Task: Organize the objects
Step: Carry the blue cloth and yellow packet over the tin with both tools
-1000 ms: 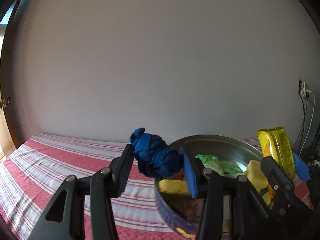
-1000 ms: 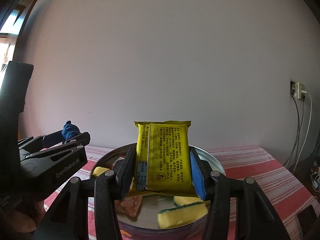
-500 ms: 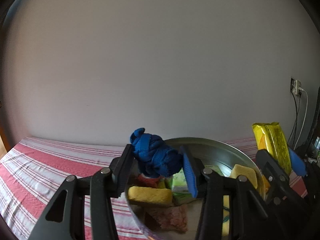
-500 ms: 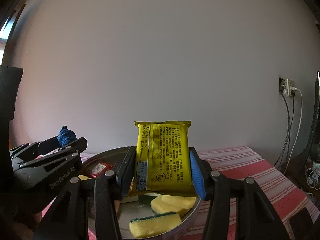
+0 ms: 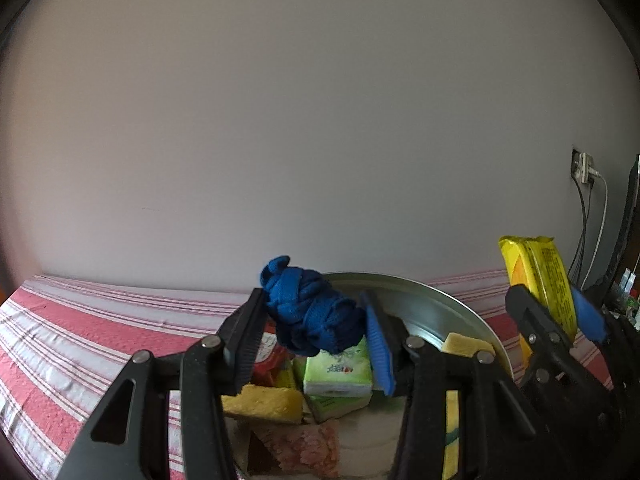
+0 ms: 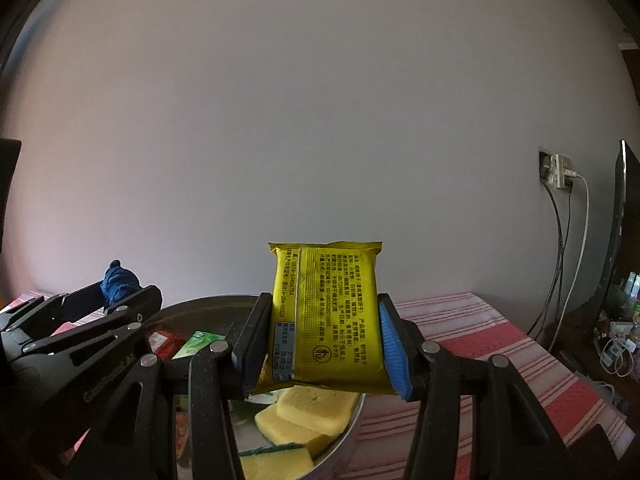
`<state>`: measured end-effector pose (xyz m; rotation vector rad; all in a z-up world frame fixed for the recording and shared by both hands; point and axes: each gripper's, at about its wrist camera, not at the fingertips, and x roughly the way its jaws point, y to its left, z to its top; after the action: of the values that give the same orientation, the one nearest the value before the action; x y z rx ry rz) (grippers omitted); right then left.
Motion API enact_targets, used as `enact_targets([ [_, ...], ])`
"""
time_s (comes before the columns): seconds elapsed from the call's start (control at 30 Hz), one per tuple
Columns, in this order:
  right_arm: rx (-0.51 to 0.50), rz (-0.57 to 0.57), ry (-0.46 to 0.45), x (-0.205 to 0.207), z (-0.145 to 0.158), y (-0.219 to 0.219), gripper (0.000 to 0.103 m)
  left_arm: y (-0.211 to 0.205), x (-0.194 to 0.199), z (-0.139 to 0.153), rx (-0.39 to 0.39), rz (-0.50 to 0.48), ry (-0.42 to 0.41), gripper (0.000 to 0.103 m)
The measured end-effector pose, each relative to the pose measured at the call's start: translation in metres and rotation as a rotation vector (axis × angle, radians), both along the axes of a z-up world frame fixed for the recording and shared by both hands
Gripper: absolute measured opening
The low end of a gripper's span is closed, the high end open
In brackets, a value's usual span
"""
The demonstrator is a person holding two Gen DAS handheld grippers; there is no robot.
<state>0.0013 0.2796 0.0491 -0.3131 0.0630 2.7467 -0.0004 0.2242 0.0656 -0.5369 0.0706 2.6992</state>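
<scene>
From the left wrist camera, the left gripper (image 5: 312,336) is clamped on a knotted blue cloth (image 5: 312,316), held above a round metal tin (image 5: 436,312) already crowded with a green tissue pack (image 5: 338,372), yellow sponges (image 5: 264,404) and a red packet (image 5: 270,360); the cloth bulges past the pads, so a loose fold could probably slip out, or it could land on the heap and roll over the rim. The tin sits on a red and white striped cloth (image 5: 92,336) against a plain pale wall (image 5: 320,120) (a socket with cables is at the far right). From the right wrist camera, the right gripper (image 6: 320,344) is closed on a yellow snack packet (image 6: 328,316) standing upright over the tin's near edge (image 6: 344,436); let go here, it may tip outside. The left gripper is just beside it, so the two could bump.
</scene>
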Motion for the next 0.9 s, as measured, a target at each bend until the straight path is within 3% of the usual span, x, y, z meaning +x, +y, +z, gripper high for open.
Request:
enact_targets([
  [0.47, 0.011, -0.026, -0.026, -0.028, -0.009, -0.01, 0.053, -0.009, -0.02, -0.004, -0.002, -0.011, -0.015, 0.047],
  [0.9, 0.022, -0.032, -0.062, -0.058, -0.021, -0.026, 0.053, -0.029, -0.037, -0.011, 0.006, -0.014, -0.081, 0.047],
])
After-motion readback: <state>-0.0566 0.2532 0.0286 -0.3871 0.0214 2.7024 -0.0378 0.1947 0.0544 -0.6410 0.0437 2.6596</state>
